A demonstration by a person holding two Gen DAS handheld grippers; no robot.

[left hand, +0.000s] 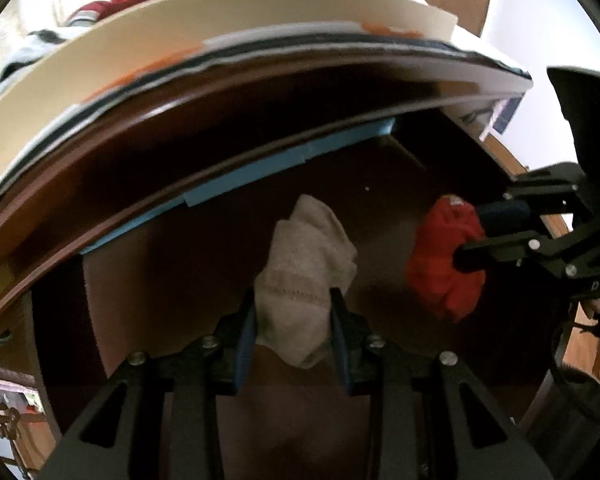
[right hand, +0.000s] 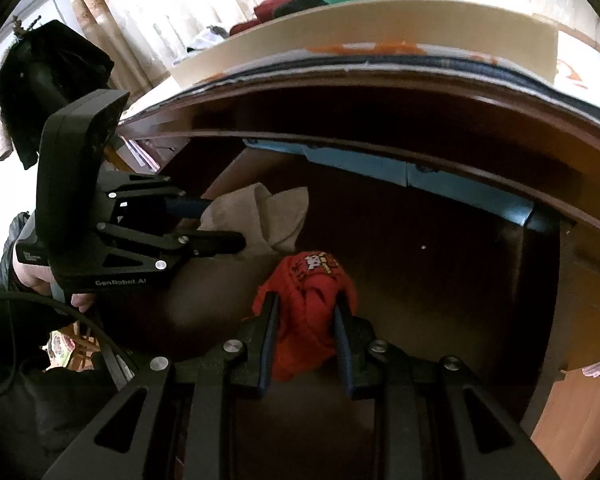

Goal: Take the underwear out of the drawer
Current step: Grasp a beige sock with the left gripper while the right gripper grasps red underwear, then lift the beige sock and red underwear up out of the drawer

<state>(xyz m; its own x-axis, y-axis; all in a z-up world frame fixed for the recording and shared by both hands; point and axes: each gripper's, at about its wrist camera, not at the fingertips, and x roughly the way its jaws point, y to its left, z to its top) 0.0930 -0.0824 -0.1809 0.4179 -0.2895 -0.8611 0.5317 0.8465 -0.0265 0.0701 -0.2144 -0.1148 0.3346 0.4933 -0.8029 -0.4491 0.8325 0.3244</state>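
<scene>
Dark wood filled the open drawer (left hand: pixel 380 184) under the desk edge. My left gripper (left hand: pixel 293 312) was clamped on the pale underwear (left hand: pixel 304 264), and beside it my right gripper (right hand: pixel 306 316) was clamped on the red underwear (right hand: pixel 304 284), both over the drawer floor.

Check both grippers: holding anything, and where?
Left gripper pinches the beige underwear near its lower end; right gripper pinches the red underwear mid-bunch.

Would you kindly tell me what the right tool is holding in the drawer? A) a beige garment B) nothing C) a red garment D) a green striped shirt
C: the right tool is shut on the red garment, while the left tool grips the beige one.
</scene>
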